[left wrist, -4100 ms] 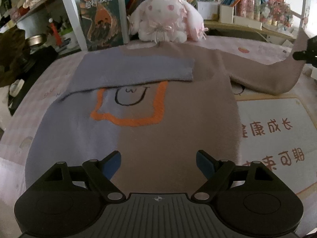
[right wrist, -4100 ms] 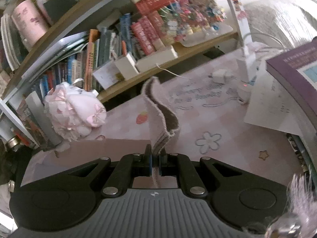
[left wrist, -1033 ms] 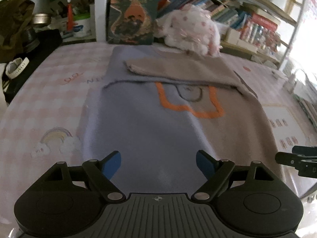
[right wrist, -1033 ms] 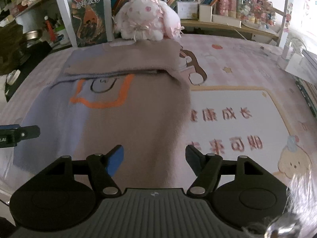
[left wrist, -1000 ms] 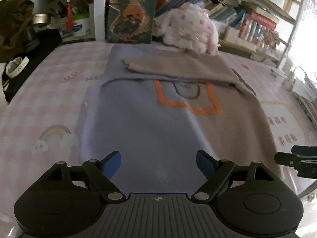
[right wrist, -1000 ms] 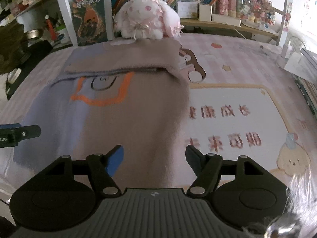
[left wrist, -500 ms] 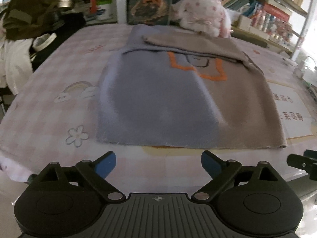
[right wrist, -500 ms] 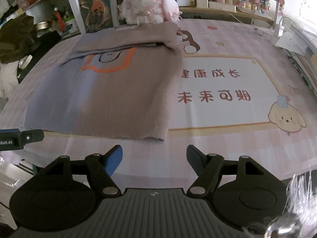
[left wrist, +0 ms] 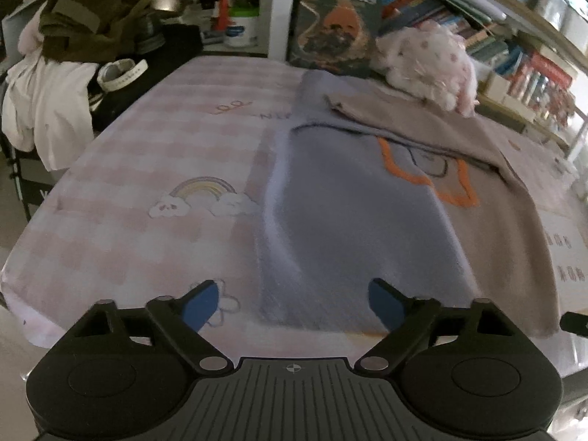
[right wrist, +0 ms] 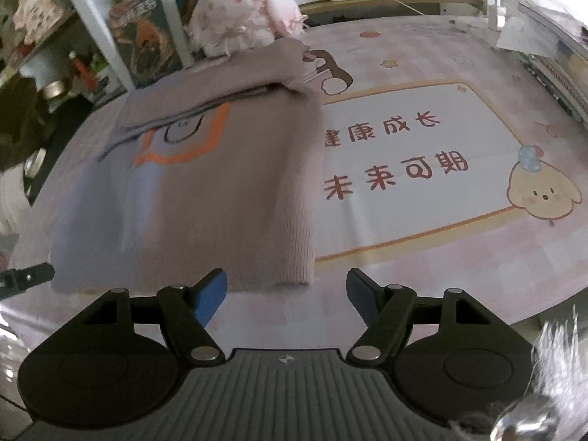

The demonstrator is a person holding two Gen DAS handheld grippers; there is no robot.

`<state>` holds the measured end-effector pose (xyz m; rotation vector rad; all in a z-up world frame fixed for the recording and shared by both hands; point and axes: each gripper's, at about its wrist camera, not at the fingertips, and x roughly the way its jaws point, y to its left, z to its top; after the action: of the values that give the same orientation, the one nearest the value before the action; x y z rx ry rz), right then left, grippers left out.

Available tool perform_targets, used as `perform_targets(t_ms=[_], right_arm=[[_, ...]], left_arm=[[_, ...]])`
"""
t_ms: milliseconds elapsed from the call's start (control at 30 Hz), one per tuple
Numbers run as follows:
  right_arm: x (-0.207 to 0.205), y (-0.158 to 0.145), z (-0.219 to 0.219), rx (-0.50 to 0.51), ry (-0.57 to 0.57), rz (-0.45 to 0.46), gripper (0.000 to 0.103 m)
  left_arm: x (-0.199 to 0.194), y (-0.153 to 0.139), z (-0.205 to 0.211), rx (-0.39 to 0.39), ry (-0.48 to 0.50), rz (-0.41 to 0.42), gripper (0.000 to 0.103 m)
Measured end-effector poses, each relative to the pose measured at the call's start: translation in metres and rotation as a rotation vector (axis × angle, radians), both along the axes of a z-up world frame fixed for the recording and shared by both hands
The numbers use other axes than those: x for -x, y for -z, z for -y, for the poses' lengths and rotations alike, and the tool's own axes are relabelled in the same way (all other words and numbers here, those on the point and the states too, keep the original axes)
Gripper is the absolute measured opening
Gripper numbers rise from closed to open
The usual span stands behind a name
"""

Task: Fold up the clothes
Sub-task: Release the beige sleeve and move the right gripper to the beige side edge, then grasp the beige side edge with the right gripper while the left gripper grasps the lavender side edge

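With both the left gripper (left wrist: 290, 303) and right gripper (right wrist: 286, 290) wide open and empty, the left's jaws having just narrowed a little, at the sweater's (right wrist: 220, 183) near hem ahead of the jaws, a shallow pinch may catch only the top layer.

near hem of the sweater (left wrist: 352, 235) smeared by motion blur; the plush rabbit (left wrist: 433, 62) covers its collar. right gripper (left wrist: 575, 322) cut off at the frame edge, jaws unseen there. book cover (right wrist: 147, 33) lettering unreadable.

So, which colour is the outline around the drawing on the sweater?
Orange. The outline on the sweater shows best in the right wrist view.
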<state>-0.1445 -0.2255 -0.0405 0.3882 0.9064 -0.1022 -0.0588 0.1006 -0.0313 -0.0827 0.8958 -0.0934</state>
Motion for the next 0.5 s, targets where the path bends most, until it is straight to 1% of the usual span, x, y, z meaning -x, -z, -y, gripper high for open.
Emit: perform_targets(t_ms=[33,133,167,233,367,467,500], right_arm=[[-0.003,0.0,0.001,-0.008,0.009,-0.002,0.068],[-0.011,0.001,0.003,-0.028,0.03,-0.006,0.066],[-0.013,0.001,0.003,-0.034,0.034,-0.007,0.066],[-0.019,0.002,0.003,-0.041,0.038,-0.01,0.059],[-0.028,0.006,0.001,-0.031,0.063,-0.035,0.051],[-0.034,0.012,0.0,-0.029,0.072,-0.062,0.045],[-0.036,0.013,-0.001,-0.026,0.075,-0.066,0.043]], left_arm=[[-0.004,0.002,-0.002,-0.002,-0.003,-0.007,0.069],[-0.016,0.009,-0.01,0.003,-0.024,-0.039,0.055],[-0.019,0.012,-0.014,0.009,-0.033,-0.045,0.054],[-0.025,0.016,-0.02,0.019,-0.044,-0.056,0.05],[-0.037,0.022,-0.025,0.028,-0.039,-0.077,0.043],[-0.042,0.022,-0.023,0.016,-0.015,-0.07,0.034],[-0.044,0.023,-0.022,0.019,-0.005,-0.071,0.022]])
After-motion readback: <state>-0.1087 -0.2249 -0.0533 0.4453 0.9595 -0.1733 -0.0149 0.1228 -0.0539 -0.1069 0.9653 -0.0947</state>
